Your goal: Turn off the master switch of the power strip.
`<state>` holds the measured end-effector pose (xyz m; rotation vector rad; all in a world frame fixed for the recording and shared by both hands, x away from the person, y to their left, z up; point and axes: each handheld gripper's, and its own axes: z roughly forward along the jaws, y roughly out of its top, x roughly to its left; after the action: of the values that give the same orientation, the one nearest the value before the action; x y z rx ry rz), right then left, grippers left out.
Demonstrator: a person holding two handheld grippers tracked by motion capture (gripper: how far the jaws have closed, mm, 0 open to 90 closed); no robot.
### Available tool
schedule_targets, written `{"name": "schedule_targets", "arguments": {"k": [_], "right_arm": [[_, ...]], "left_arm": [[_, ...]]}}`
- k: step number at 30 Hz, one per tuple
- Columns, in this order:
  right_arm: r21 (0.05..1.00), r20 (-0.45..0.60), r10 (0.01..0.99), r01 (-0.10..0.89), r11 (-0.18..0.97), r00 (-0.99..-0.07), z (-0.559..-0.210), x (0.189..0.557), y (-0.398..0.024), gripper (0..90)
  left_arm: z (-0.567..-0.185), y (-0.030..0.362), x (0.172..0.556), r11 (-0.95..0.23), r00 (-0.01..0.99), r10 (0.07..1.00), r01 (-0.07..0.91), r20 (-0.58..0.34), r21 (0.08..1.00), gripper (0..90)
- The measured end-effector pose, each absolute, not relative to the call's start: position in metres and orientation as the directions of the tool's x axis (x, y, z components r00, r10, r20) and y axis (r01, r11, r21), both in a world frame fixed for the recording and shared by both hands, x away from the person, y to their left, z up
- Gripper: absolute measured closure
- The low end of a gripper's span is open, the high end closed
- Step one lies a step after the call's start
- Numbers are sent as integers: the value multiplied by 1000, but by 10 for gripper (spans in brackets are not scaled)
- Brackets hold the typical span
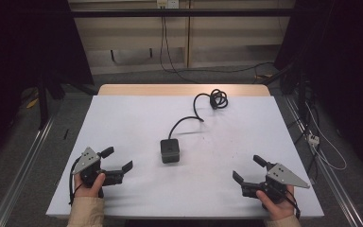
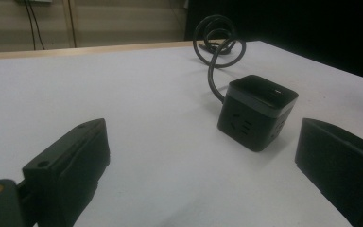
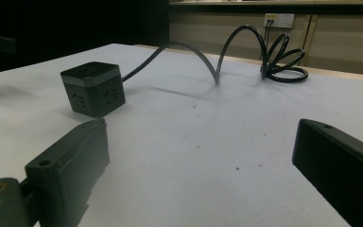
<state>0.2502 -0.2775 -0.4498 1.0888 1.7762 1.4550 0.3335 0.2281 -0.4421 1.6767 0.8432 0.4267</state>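
Table [image 1: 123,123], white top, wood edge showing at 12 o'clock; near edge at 6 o'clock under the person's sleeves. Broad bare surface from 7 through 11 and from 2 through 5.

Left gripper [image 1: 119,159] at 8 o'clock, resting low near the front edge, tongs spread wide, nothing between them. In the left gripper view the two black jaws frame bare tabletop, with the cube ahead and toward the right jaw.

Right gripper [image 1: 246,169] at 4 o'clock, likewise low, tongs wide and empty; the right gripper view puts the cube off toward the left jaw, well apart.

Black socket cube [image 1: 169,150] just below table centre, upright, flat on the surface, between the two grippers but near neither. Its cable [image 1: 184,121] leaves the far side, arches toward 1 o'clock and ends in a loose coil [image 1: 218,99] near the far edge.

Judgement: opening stage, approach not begun. Next move likely calls for one gripper to travel inward to the cube and straddle its side faces, jaws kept wide. Approach lanes from 8 and 4 are unobstructed; the cable at 1 o'clock is the one thing to steer around, and it may drag if the cube is lifted
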Motion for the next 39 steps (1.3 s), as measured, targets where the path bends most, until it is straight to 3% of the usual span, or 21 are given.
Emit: {"name": "schedule_targets", "arguments": {"k": [39], "right_arm": [[972,48,876,223,68,-480,-448,247,-280,43]], "left_arm": [[-438,207,349,-65,696,697,302,-173,951,33]]}}
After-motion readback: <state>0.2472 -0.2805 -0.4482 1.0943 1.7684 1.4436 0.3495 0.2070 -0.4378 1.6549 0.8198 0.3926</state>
